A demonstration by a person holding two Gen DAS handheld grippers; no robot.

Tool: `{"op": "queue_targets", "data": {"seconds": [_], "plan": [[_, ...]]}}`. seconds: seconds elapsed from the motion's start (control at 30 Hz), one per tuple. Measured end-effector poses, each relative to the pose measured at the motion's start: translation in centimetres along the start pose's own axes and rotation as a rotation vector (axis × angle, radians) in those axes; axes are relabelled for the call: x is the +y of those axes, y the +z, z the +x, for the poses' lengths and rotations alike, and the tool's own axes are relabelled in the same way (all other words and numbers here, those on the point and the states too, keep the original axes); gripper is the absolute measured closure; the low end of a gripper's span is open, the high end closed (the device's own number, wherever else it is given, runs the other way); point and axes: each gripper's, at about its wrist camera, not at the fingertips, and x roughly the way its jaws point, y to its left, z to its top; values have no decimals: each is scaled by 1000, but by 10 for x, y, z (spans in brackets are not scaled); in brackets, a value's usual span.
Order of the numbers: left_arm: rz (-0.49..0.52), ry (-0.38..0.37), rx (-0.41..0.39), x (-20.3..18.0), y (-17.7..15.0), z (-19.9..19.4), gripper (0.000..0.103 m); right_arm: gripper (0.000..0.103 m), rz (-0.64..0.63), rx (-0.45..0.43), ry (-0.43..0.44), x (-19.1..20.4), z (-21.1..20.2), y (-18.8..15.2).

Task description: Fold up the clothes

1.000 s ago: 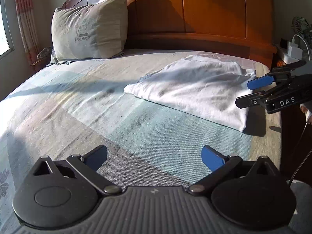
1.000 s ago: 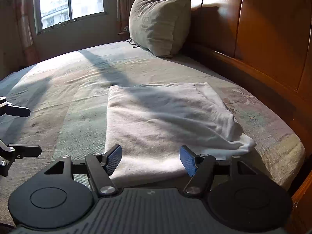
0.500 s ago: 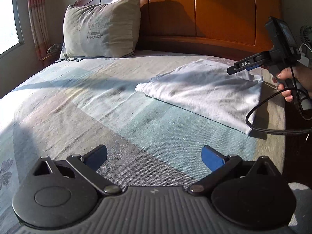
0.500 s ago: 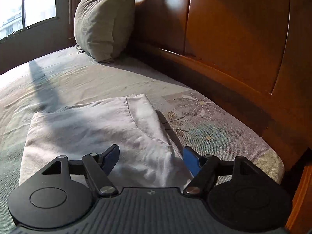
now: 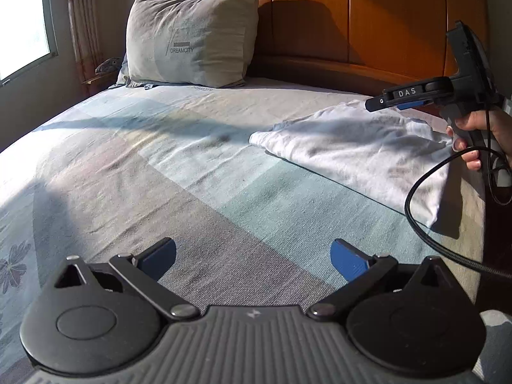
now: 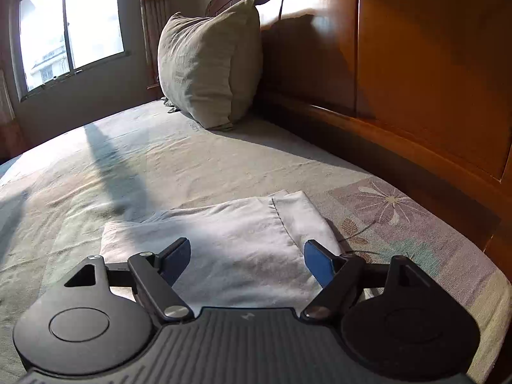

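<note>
Folded white cotton garment (image 6: pixel 230 249) flat on striped bedsheet (image 5: pixel 192 172). Right gripper (image 6: pixel 246 260) spread above it; left gripper (image 5: pixel 252 256) spread, empty, well apart.

Both tongs, left (image 5: pixel 252 257) and right (image 6: pixel 246 260), gape wide, holding nothing.

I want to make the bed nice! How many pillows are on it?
1. The grey-green fabric pillow leans upright against the orange wooden headboard, near the window side. Others could lie outside both views.
</note>
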Motion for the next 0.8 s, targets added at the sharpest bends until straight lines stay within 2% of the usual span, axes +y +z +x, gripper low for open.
{"op": "queue_targets", "data": {"seconds": [0.07, 0.1, 0.13, 0.23, 0.3, 0.4, 0.53, 0.6, 0.7, 0.8], "plan": [[-16, 11, 1, 3, 1, -3, 1, 19, -30, 66, -52, 1, 23, 0], [-17, 22, -1, 5, 1, -5, 1, 19, -12, 114, -74, -3, 34, -1], [-17, 33, -3, 7, 1, -8, 1, 19, 17, 123, -76, -6, 35, -1], [-30, 52, -8, 13, -1, -14, 1, 19, 46, 54, -33, 2, 0, 1], [-60, 51, -6, 18, -2, -17, 1, 17, 40, 49, 6, 13, -21, -4], [-93, 64, -6, 21, -3, -24, 1, 15, -15, 97, 43, 36, -42, -24], [-111, 59, -18, 22, -3, -39, 1, 15, -137, 197, 12, 63, -46, -58], [-128, 51, -29, 23, -2, -48, 1, 15, -112, 205, -24, 64, -55, -60], [-158, 38, -48, 25, -2, -61, 1, 13, 6, 183, 21, 58, -84, -53], [-176, 41, -53, 23, 0, -72, 1, 12, 12, 197, 10, 68, -106, -52]]}}
